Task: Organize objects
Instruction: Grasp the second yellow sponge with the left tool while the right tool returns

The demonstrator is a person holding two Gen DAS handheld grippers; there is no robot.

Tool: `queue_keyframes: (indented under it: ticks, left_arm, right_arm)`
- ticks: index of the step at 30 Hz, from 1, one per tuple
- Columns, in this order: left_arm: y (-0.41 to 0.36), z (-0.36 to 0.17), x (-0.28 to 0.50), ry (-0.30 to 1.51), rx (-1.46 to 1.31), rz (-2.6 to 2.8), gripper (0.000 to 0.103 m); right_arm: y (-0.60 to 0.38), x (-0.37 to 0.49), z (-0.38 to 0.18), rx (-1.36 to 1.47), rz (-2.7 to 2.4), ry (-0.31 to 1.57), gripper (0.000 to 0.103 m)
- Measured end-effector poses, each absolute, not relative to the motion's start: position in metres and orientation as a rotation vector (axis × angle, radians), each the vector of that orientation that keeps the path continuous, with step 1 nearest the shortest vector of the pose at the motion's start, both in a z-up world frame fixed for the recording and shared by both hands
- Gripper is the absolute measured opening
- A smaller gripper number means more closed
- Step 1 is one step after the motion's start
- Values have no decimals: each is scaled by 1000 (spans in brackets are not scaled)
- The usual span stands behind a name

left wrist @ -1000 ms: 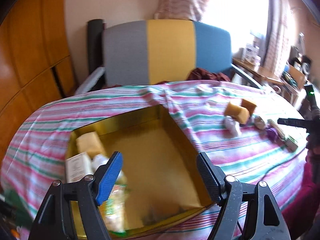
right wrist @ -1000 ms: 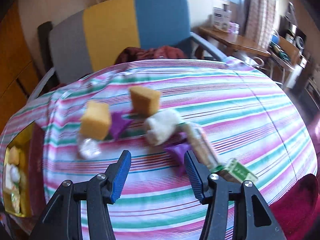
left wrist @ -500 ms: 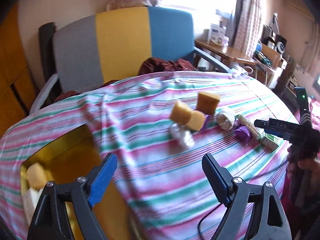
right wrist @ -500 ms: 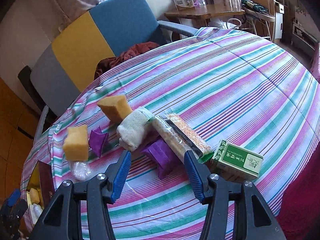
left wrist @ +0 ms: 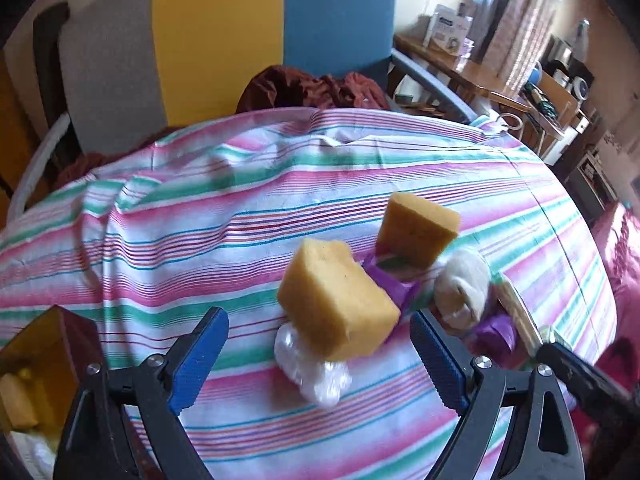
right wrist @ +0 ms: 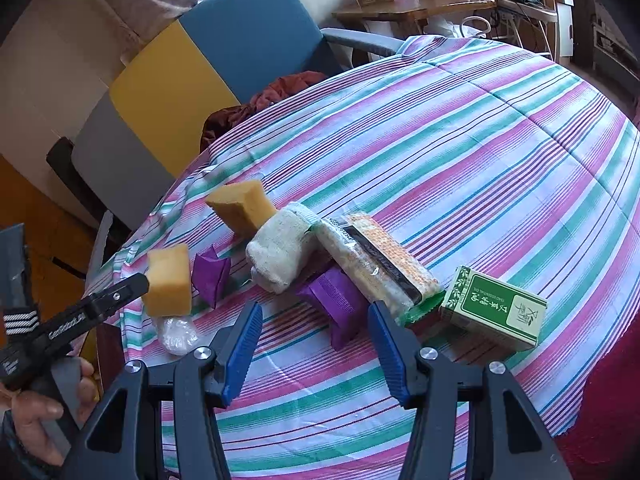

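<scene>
A: The left gripper is over the nearest yellow sponge block. Its jaws have just been opening and stand wide apart, with the sponge and the white plastic-wrapped lump ahead in the gap and neither pad touching anything.

B: So it's released. How should it take the sponge?

A: I'd lower it so the blue pads flank the two flat sides, then squeeze gently. Foam gives, so a hard pinch would probably fold it. The sponge rests partly on the wrapped lump and touches a purple wrapper, so come in high enough on the block to lift it alone.

B: And the right gripper?

A: Half open, empty, hanging just short of another purple wrapper. Beyond it lie a rolled white cloth, a long cracker packet and a green box, all on the striped tabletop. A second sponge sits farther back.

B: Where does everything go?

A: Most likely into the gold-lined box at the lower left of the left wrist view. It already holds a yellowish block and something white below it that I can't identify. Most of its inside is out of frame.
</scene>
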State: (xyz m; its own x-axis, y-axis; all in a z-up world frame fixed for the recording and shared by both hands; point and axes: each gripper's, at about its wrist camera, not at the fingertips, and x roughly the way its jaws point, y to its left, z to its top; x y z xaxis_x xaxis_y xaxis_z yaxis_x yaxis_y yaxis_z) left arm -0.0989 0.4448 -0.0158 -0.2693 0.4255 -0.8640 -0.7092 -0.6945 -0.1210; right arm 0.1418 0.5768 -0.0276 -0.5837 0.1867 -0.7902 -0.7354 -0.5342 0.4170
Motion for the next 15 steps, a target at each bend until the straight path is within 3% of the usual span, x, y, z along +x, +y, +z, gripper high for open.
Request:
queue_keyframes:
  ticks: [5,6,7,8,10,15]
  left_arm:
    - [467,-39,-115,332,-1332,1975,91]
    - [469,-43,-117,327,-1342,1965,79]
    - [471,-47,-118,327,-1350,1944,58]
    - [473,-50,-117,338,-1352,1931,59]
    - [469,-47,-111,335,-1293,1937,45]
    - [453,-30,-99,300,-1206,1924,43]
  right_arm:
    - [583,149,-30,-917,2122,1091,56]
    - [585,151,-29,-902,2114,1103,56]
    - [588,157,-28,-872,2102,1119,56]
    - [591,165,-27,-819,2081,1141,56]
    - [601,190,-24,-681,2013,1189,56]
    - [618,238,-29,-449,1860,1332,56]
